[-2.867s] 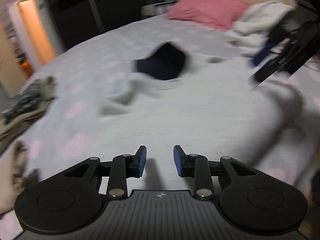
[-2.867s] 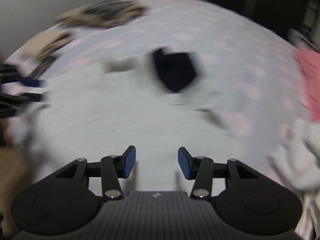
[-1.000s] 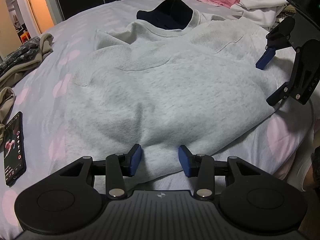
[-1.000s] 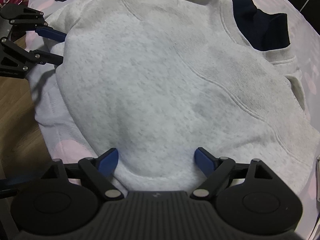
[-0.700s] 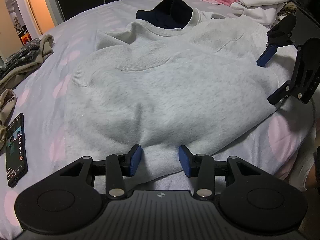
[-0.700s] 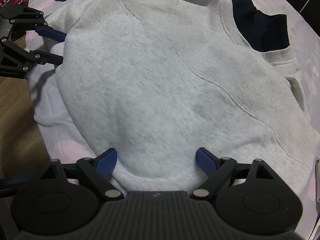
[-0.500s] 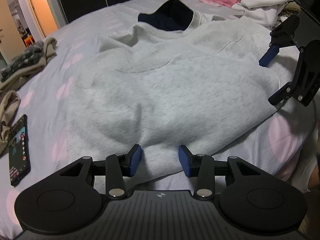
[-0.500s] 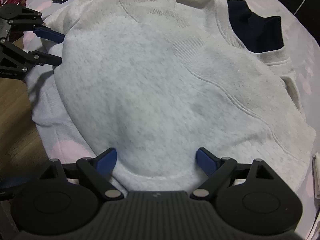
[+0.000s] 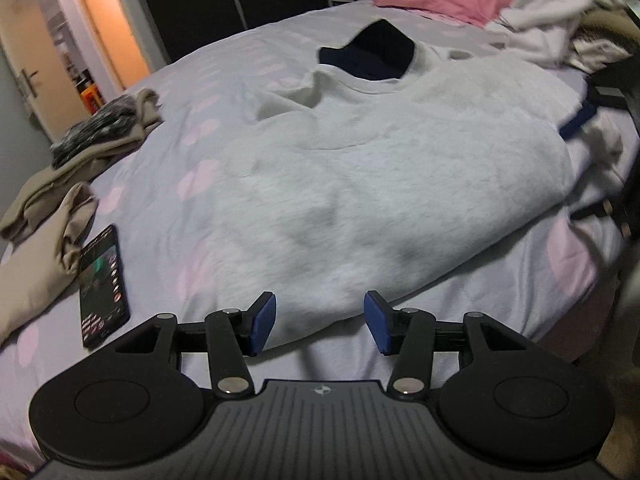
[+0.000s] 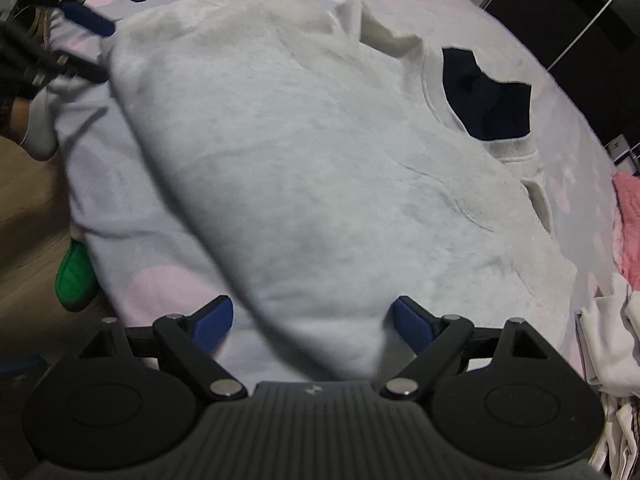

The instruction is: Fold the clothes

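A: Your left gripper sits at the sweatshirt's near hem; its jaws have just been opening, pads apart, the cloth's edge lying between them but not pinched.

B: And the sweatshirt lies flat on the bed, a dark garment under the collar, a phone to its left.

A: Your right gripper straddles the other hem corner, jaws spread wide, nothing clamped.

B: White laundry is piled at the far right.
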### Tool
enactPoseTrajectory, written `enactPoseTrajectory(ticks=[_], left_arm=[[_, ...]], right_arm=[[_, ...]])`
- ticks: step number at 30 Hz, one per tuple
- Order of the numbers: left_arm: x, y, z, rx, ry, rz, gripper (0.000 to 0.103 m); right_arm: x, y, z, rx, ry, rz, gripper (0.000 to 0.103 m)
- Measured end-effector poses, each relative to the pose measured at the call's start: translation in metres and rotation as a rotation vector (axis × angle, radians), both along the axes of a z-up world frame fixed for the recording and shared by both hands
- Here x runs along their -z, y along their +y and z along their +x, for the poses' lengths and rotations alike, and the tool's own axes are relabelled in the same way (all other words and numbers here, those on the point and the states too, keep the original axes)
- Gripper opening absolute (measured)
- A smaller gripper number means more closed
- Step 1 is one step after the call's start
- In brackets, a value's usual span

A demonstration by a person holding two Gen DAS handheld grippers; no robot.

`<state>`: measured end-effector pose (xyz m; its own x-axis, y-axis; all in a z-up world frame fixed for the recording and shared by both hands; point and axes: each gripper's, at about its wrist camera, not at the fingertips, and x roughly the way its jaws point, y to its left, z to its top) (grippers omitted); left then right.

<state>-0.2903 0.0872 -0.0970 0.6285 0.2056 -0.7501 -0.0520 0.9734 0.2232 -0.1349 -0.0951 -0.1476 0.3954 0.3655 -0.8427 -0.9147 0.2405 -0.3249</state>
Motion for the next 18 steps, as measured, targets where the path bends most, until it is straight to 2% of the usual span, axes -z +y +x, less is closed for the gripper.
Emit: enactPoseTrajectory(ticks=[4,8,18], left_arm=[[0.001,0.012,-0.004,-0.037,0.010,-0.017,0.047],[0.002,0.017,-0.010,-0.047,0.012,-0.030,0.047],[0.005,0.016,-0.012,-0.028,0.014,-0.037,0.047]], right_arm=[[0.004,0.000,-0.025,-0.014,-0.038,0.024,0.088],[-0.005,0.006,-0.036,-0.002,-0.030,0.077,0.088],[-0.026,-0.002,-0.020,0.108,-0.052,0.158,0.088]])
